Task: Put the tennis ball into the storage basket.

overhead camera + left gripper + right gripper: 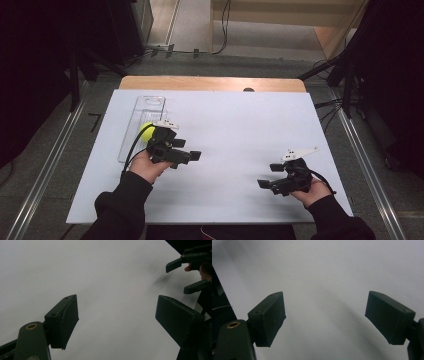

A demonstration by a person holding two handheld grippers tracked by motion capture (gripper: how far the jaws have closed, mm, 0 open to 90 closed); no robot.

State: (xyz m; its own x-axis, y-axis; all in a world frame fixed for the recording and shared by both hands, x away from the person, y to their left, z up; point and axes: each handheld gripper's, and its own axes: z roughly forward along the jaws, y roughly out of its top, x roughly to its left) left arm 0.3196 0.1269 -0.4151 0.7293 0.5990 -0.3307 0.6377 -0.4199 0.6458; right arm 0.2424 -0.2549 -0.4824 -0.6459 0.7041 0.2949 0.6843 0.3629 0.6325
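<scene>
High view: white rectangular surface (240, 130), person's forearms in dark sleeves coming in from bottom. Left hand-held gripper (189, 150) over left-middle of surface, jaws spread apart, nothing between. Right hand-held gripper (267, 176) near right front, jaws apart too, pointing left. Clear plastic oblong tray (146, 112) lying along left side of surface; yellow-green ball (146, 131) at tray, just behind left hand, partly hidden. Left gripper view: bare surface between jaws, right hand-held gripper off at upper right. Right gripper view: same deal, jaws wide, bare surface.
</scene>
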